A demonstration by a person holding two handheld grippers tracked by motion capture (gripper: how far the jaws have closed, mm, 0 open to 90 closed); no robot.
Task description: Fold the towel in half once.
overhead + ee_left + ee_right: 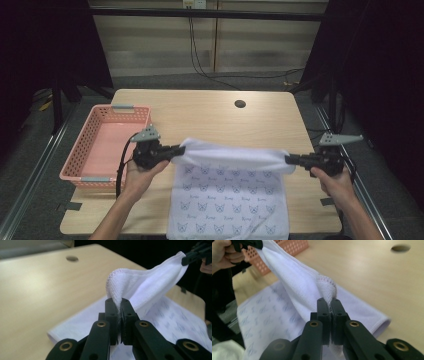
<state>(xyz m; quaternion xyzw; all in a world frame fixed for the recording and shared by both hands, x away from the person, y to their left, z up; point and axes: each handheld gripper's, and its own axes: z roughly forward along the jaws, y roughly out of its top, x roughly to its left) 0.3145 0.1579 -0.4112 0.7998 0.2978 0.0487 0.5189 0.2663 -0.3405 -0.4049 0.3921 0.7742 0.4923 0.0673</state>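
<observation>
A white towel printed with small blue figures lies on the wooden table, its near end hanging over the front edge. My left gripper is shut on the towel's far left corner. My right gripper is shut on the far right corner. Both corners are lifted a little above the table, and the far edge is stretched between the grippers and folded toward me over the rest. In the left gripper view the right gripper shows far off, holding its corner.
A pink plastic basket stands at the table's left edge, beside my left hand. A round cable hole sits in the far part of the tabletop. Dark floor and metal rails surround the table.
</observation>
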